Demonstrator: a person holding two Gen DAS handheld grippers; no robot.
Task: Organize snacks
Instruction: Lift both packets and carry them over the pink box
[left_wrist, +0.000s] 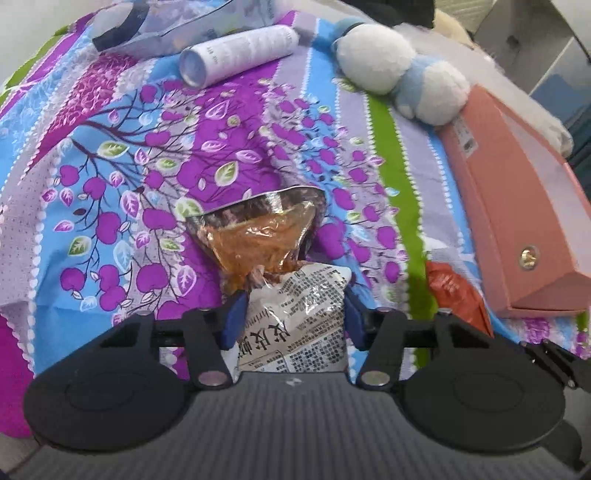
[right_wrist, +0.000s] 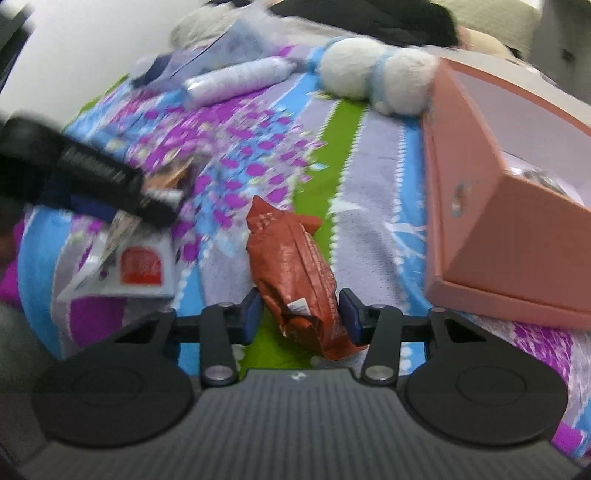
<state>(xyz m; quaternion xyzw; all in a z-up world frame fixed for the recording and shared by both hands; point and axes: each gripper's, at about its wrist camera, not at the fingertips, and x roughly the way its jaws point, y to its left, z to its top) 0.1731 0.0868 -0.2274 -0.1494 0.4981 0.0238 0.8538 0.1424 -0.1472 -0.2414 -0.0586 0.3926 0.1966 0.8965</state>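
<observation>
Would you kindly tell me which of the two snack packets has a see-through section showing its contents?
The newsprint-patterned packet between the left gripper's jaws: its far end is clear film showing orange snack. The red packet at the right gripper is fully opaque.
</observation>
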